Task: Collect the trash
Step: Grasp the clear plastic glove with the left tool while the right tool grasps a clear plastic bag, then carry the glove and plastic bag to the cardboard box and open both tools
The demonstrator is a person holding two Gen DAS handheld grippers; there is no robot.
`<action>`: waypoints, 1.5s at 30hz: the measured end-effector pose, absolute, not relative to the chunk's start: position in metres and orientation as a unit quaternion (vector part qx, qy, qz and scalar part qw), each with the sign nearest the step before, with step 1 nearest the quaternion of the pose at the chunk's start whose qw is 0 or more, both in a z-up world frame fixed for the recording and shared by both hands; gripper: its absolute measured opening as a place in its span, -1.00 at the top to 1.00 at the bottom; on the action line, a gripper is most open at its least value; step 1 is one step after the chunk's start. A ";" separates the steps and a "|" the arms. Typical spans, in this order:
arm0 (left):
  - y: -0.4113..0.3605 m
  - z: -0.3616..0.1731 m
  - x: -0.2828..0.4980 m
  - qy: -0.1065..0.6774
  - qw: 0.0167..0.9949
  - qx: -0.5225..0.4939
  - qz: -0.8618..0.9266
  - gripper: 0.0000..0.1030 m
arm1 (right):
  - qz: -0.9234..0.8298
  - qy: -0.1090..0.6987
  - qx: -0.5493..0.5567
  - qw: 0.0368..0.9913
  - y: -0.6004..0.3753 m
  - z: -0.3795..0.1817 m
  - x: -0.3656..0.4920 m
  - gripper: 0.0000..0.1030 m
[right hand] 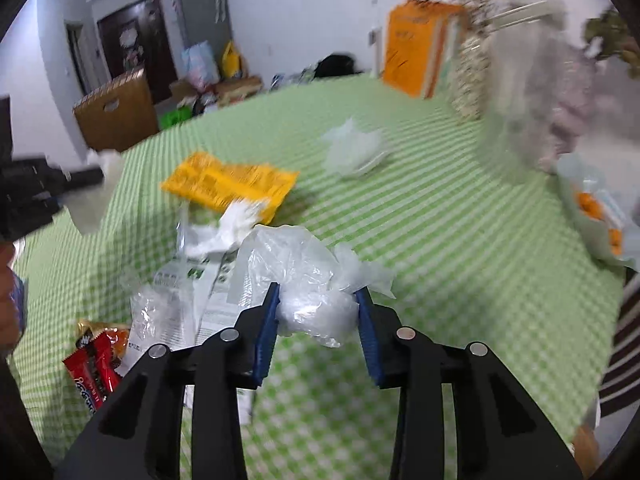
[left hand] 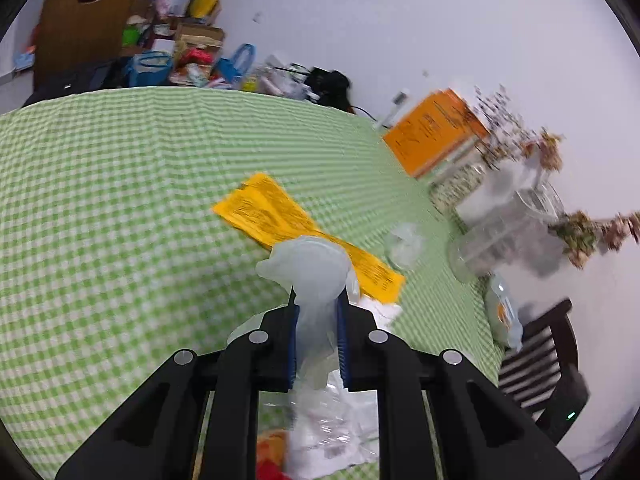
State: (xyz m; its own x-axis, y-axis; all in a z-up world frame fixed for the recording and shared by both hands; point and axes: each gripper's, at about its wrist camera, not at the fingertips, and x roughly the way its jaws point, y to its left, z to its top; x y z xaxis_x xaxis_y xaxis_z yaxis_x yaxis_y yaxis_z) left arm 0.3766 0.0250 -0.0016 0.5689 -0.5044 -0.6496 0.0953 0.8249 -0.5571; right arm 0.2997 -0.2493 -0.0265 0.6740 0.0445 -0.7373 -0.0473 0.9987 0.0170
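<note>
Left tongs [left hand: 318, 300] narrow on plastic cup [left hand: 306, 264]; right tongs [right hand: 318, 300] wider around crumpled film [right hand: 308, 276].

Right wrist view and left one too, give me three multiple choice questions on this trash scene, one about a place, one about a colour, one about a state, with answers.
1. Where does the yellow wrapper lie?
A. on the tablecloth
B. on a chair
C. in the right gripper

2. What colour are the gripper pads?
A. red
B. blue
C. white

3. What is the left gripper doing?
A. hanging open
B. gripping a red packet
C. pinching a pale cup

Answers: 1 A, it lies flat on the green check cloth. 2 B, blue strips line both fingers. 3 C, the squashed cup sits between its closed pads.
</note>
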 end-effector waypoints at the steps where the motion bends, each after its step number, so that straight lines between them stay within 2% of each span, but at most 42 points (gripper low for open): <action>1: 0.019 0.000 0.376 0.429 0.853 -0.234 -0.183 0.75 | 0.018 0.394 0.001 0.919 -0.256 -0.021 0.294 0.30; 14: -0.117 0.020 0.318 0.440 0.827 -0.148 -0.317 0.75 | -0.112 0.352 0.049 0.928 -0.396 0.007 0.184 0.29; 23: -0.272 0.012 0.233 0.480 0.754 -0.053 -0.446 0.75 | -0.226 0.332 0.105 0.910 -0.518 0.006 0.062 0.29; 32: -0.387 -0.015 0.176 0.511 0.705 0.019 -0.491 0.75 | -0.293 0.340 0.164 0.878 -0.587 -0.032 -0.025 0.26; 45: -0.515 -0.091 0.112 0.583 0.618 0.091 -0.520 0.75 | -0.354 0.366 0.238 0.827 -0.630 -0.093 -0.105 0.26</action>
